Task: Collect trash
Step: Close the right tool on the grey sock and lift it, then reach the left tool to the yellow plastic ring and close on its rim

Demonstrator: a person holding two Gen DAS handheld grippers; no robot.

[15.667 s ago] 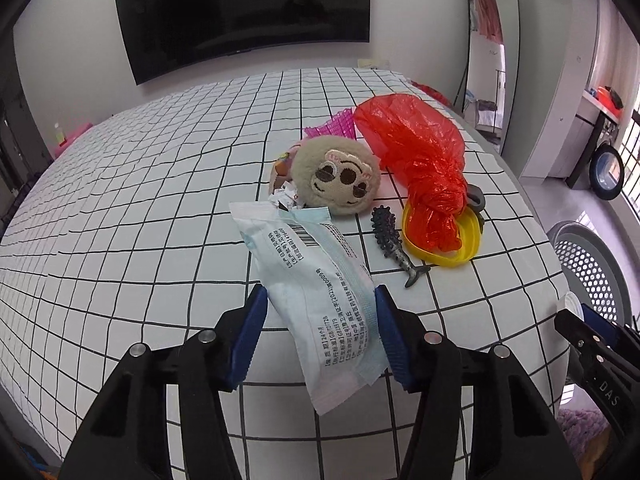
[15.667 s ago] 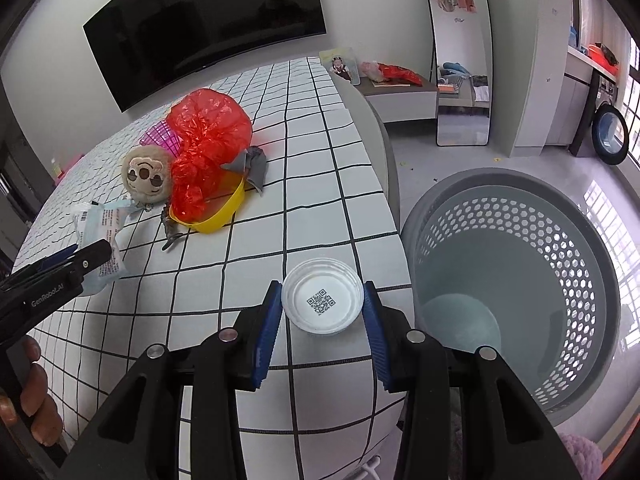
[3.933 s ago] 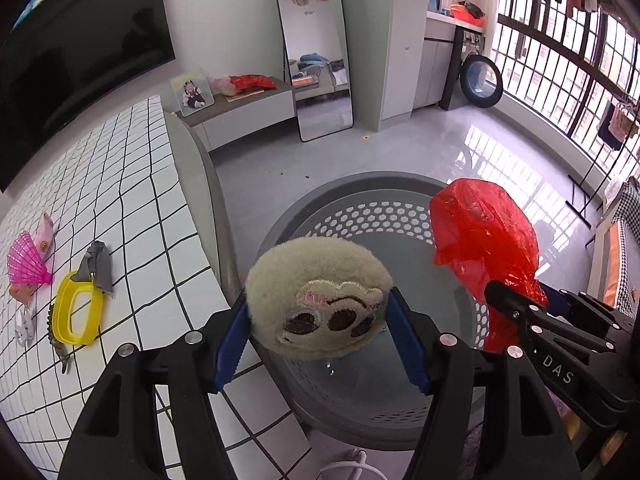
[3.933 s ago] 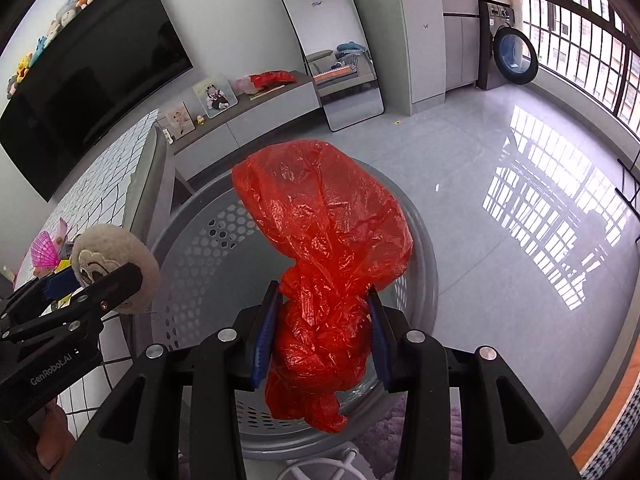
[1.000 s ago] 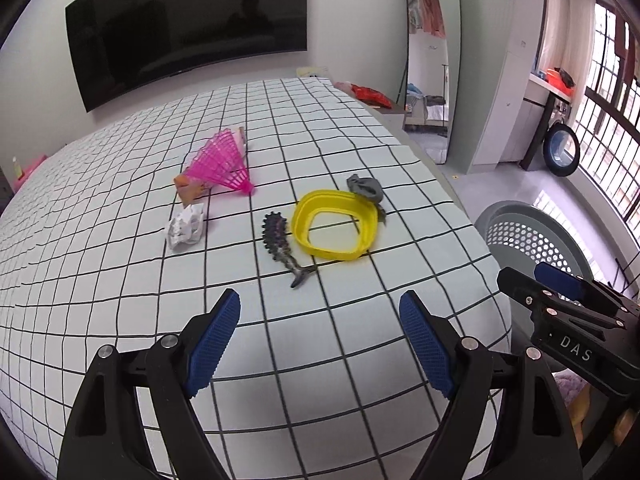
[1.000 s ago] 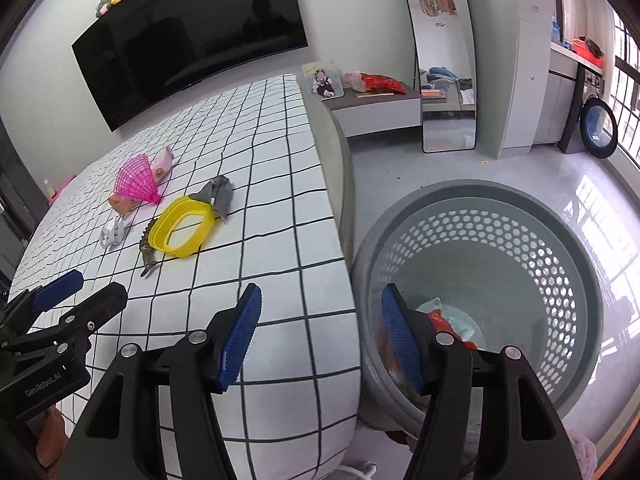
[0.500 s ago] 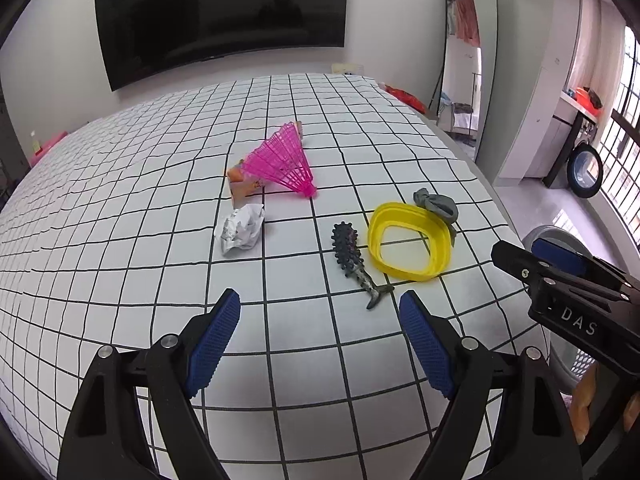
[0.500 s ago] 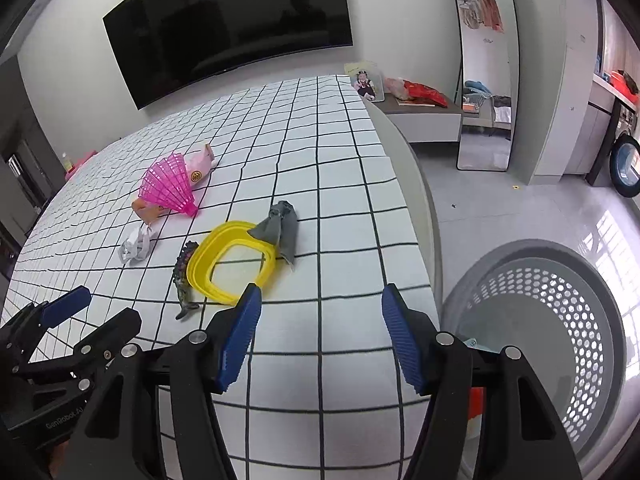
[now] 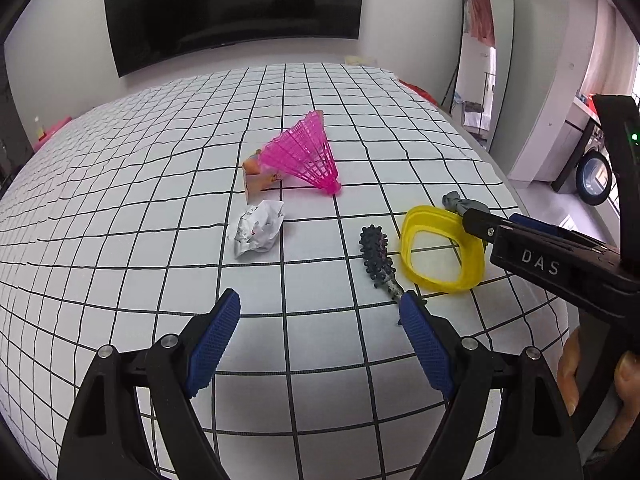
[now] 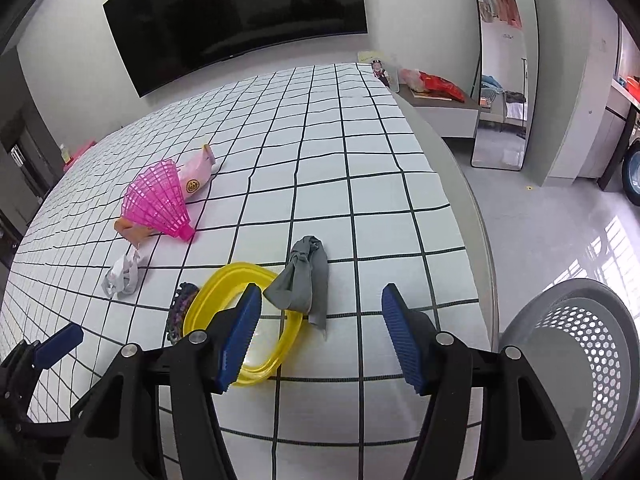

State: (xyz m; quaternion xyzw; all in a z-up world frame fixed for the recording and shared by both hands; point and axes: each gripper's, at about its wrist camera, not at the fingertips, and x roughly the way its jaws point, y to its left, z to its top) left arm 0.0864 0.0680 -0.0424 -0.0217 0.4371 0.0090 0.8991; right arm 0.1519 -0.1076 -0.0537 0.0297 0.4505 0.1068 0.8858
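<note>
On the white checked bed (image 9: 160, 184) lie a crumpled white paper (image 9: 256, 230), a pink plastic shuttlecock (image 9: 306, 154) over an orange wrapper (image 9: 254, 178), a dark spiky toy (image 9: 378, 258), a yellow ring (image 9: 440, 252) and a knotted grey cloth (image 10: 304, 280). My left gripper (image 9: 318, 338) is open and empty, short of the paper and the spiky toy. My right gripper (image 10: 320, 332) is open and empty, just short of the grey cloth and over the yellow ring (image 10: 244, 316). The right gripper also shows at the right of the left wrist view (image 9: 520, 240).
A grey perforated basket (image 10: 580, 344) stands on the floor off the bed's right edge. A pink packet (image 10: 196, 174) lies behind the shuttlecock (image 10: 158, 200). A dark TV (image 9: 236, 12) hangs on the far wall. A mirror (image 10: 502, 68) leans at the right.
Both grippers have moved in closer to the items on the bed. The right gripper has swung left away from the basket, toward the grey cloth. Both stay open and empty.
</note>
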